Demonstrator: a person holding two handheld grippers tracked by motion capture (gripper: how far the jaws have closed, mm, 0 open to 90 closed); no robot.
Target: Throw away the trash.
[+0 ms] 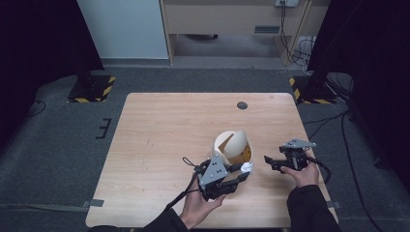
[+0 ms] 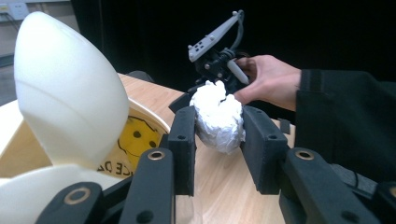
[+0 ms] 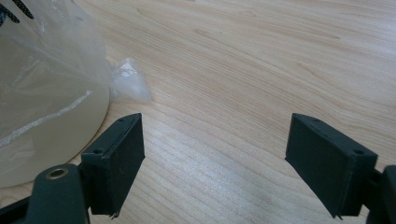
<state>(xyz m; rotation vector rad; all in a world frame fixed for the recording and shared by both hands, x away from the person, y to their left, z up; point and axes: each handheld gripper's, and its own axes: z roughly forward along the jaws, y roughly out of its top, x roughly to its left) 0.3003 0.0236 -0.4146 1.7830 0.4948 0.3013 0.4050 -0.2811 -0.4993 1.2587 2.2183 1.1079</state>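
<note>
The crumpled white wad (image 2: 218, 116) sits clamped between the two black pads of the left claw (image 1: 243, 172), both pads pressing its sides, raised clear of the counter (image 1: 159, 140). It is a lumpy, creased ball, paper or tissue by appearance, bright white with a slightly glossy lower part, and it bulges out above and below the pads. In the high view the wad (image 1: 247, 167) lies just beside the near right edge of the cream bin (image 1: 233, 145).

The bin is a small rounded container with a swing lid tipped open; a yellow printed face shows on its wall in the left gripper view (image 2: 135, 140). A clear liner bag (image 3: 42, 79) covers its side, and a corner of the bag lies on the counter beside its base.

The right claw (image 3: 215, 163) stands wide, nothing between its pads, low over bare wood just right of the bin. In the high view it (image 1: 267, 159) lies to the right of the wad, near it but apart, held by the person's right hand (image 1: 302, 173).
</note>
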